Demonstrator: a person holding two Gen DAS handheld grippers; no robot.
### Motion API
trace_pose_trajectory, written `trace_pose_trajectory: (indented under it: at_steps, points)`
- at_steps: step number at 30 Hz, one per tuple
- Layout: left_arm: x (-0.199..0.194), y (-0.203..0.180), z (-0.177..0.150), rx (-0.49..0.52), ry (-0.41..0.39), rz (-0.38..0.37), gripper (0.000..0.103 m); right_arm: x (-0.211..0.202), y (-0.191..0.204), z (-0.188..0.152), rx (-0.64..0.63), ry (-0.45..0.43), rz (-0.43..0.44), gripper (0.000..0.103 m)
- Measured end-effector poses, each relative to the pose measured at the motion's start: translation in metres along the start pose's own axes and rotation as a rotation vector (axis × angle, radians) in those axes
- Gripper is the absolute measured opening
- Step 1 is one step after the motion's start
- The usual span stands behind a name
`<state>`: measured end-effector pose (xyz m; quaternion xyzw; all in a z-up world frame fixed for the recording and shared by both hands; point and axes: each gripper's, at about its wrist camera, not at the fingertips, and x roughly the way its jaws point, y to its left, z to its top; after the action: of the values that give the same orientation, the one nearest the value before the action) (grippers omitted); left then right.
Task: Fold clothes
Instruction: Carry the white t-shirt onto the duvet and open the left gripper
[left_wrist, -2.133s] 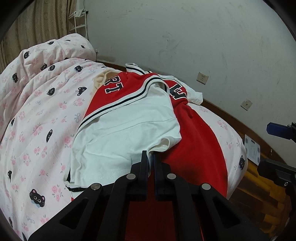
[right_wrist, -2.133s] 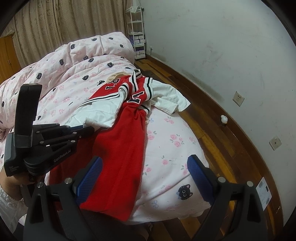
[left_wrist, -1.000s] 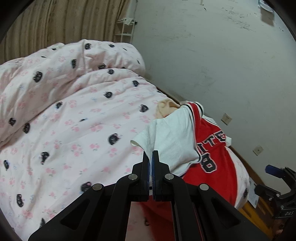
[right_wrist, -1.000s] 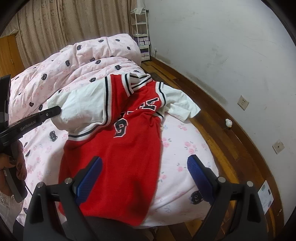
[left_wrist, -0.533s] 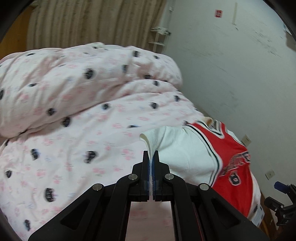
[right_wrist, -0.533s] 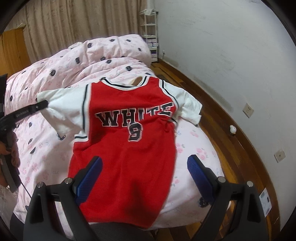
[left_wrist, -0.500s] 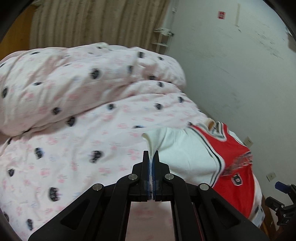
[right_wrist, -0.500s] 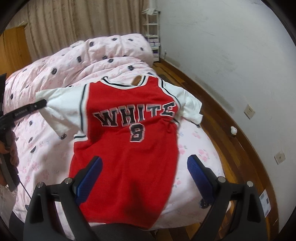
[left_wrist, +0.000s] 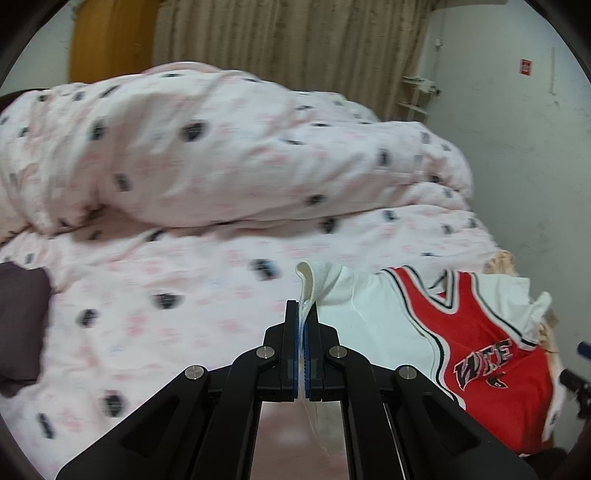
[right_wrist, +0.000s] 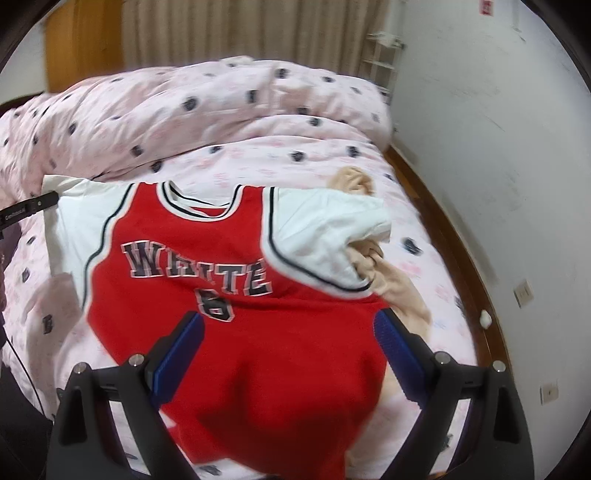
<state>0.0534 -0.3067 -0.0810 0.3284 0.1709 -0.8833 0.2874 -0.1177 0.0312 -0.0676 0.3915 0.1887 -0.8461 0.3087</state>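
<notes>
Across the middle of the right wrist view: one bed, covered by one pink cat-print duvet (right_wrist: 229, 110) bunched toward the upper frame.
One red-and-white jersey (right_wrist: 229, 302), lettered WHITE, spread face up at centre frame; one white sleeve drawn out to the left edge, the other crumpled at centre right.
One beige garment (right_wrist: 391, 280), partly under the crumpled sleeve.
One left gripper (left_wrist: 303, 321), jaws clamped on the sleeve hem (left_wrist: 314, 275), lower centre of the left wrist view.
One right gripper (right_wrist: 288, 350), jaws wide apart, holding nothing, above the jersey's lower body.
Step in hand, as judged: laying the jersey flat. Next calls for smoothing the crumpled sleeve before any fold.
</notes>
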Motion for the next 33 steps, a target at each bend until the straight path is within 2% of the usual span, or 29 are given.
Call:
trace_pose_trajectory:
  at_steps: [4,10,16,18,20,25,28,33]
  points:
    - [-0.01,0.056,0.0,-0.04,-0.001,0.068,0.001,0.011,0.037,0.014,-0.071,0.004,0.034,0.094]
    - [-0.013,0.112,0.01,-0.05,-0.02,0.164,0.001,0.047,0.094,0.052,-0.174,0.0,0.098,0.094]
    - [0.006,0.161,0.015,-0.099,-0.02,0.238,0.001,0.102,0.129,0.096,-0.22,0.002,0.188,0.094]
    - [0.022,0.173,0.009,-0.133,0.003,0.216,0.001,0.122,0.139,0.11,-0.252,-0.008,0.207,0.094]
    - [0.037,0.18,0.001,-0.147,0.02,0.198,0.001,0.143,0.151,0.124,-0.315,-0.018,0.229,0.094]
    - [0.062,0.183,-0.003,-0.153,0.038,0.175,0.001,0.192,0.169,0.148,-0.464,0.002,0.224,0.094]
    - [0.068,0.181,-0.004,-0.149,0.039,0.167,0.001,0.217,0.17,0.156,-0.49,0.042,0.287,0.094]
    - [0.077,0.175,-0.008,-0.101,0.075,0.178,0.001,0.231,0.168,0.152,-0.55,0.091,0.408,0.093]
